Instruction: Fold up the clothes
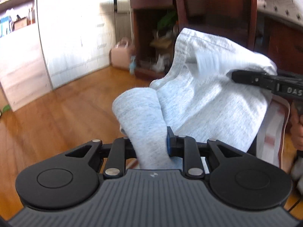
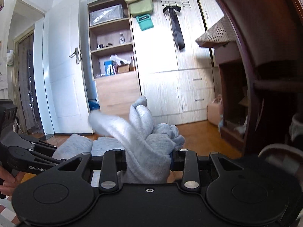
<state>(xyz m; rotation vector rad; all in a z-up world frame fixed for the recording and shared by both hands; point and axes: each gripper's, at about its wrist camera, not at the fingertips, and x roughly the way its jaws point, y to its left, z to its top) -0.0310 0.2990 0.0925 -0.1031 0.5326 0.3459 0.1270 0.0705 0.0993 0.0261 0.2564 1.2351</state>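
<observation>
We hold a light grey garment [image 1: 204,98] up in the air between our two grippers, above the wooden floor [image 1: 62,111]. Our left gripper [image 1: 151,147] pinches a thick bunched fold of the fabric, which stands up between its jaws and fills the gap from side to side. In the left wrist view the cloth stretches up and to the right, its stitched hem showing, to where the black fingers of our right gripper [image 1: 244,77] grip another part of it. In the right wrist view the right gripper [image 2: 149,160] likewise clamps a wad of the same grey garment [image 2: 144,132], folds of it piling up in front of the jaws, one flap blurred. The left gripper [image 2: 43,151] appears at the left edge there, a hand [image 2: 7,181] around its handle. Beyond stand a pale wooden wardrobe [image 2: 170,56], open shelves [image 2: 111,37] and a white door [image 2: 64,71].
</observation>
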